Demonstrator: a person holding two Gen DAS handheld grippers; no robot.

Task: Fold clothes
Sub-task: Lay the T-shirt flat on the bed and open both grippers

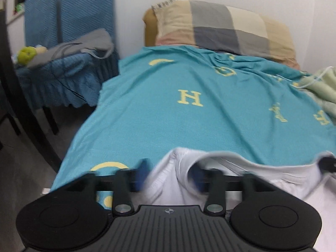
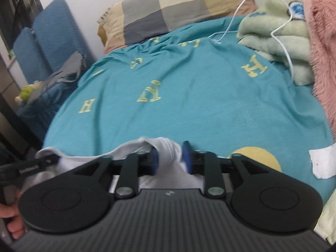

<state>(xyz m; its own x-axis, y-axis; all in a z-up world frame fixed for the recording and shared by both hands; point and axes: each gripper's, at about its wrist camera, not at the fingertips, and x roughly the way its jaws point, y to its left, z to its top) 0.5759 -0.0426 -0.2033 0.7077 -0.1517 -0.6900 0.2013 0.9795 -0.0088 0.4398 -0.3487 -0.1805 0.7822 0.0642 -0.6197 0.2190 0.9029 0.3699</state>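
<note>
A white garment (image 1: 241, 168) lies at the near edge of a bed covered by a teal sheet (image 1: 168, 115) with yellow letters. My left gripper (image 1: 170, 176) has its blue pads wide apart, with a bunched fold of the garment between them. In the right wrist view my right gripper (image 2: 169, 159) has its blue pads pressed on a bunched corner of the white garment (image 2: 168, 147). The left gripper's tip (image 2: 46, 159) shows at the garment's other end.
A checked pillow (image 1: 220, 25) lies at the head of the bed against the wall. Green (image 2: 273, 31) and pink (image 2: 323, 52) blankets and a white cable (image 2: 281, 42) are on the right. A blue-covered chair (image 1: 63, 73) with grey cloth stands left.
</note>
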